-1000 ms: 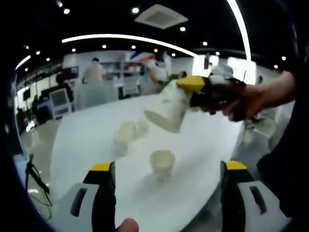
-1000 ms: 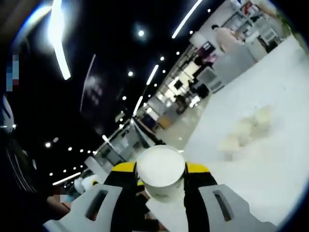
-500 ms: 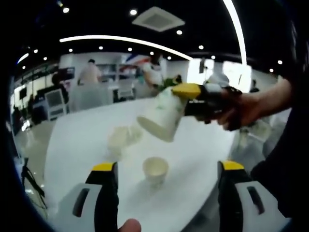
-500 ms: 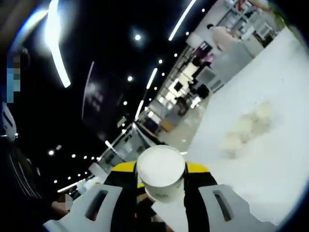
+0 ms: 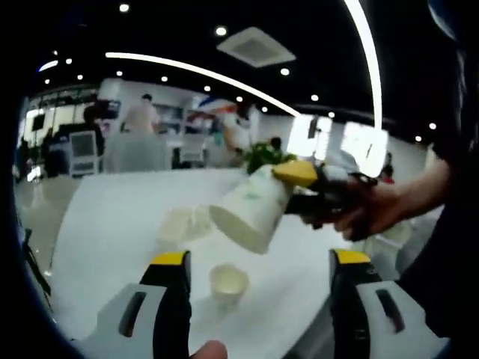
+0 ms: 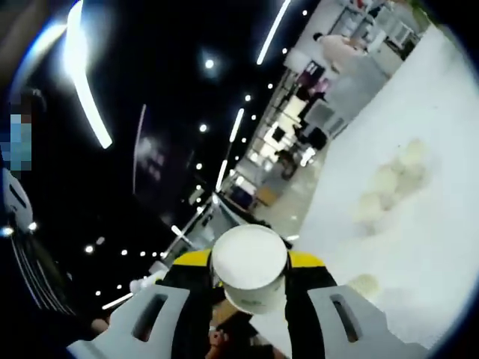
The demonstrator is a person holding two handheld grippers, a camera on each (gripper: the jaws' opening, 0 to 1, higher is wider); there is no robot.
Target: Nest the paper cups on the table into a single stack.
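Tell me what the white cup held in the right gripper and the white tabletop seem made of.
The white tapered cup clamped by the right gripper looks like matte paper, thin-walled with a faint green print. The white tabletop looks like smooth laminate with a slight sheen, though blur leaves that open.

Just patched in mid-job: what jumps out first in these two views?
The paper cup clamped in the right gripper, held tilted in the air above the white table; in the right gripper view its base sits between the jaws. Below it, one upright cup stands alone between the open left gripper's jaws, with a cluster of cups farther back.
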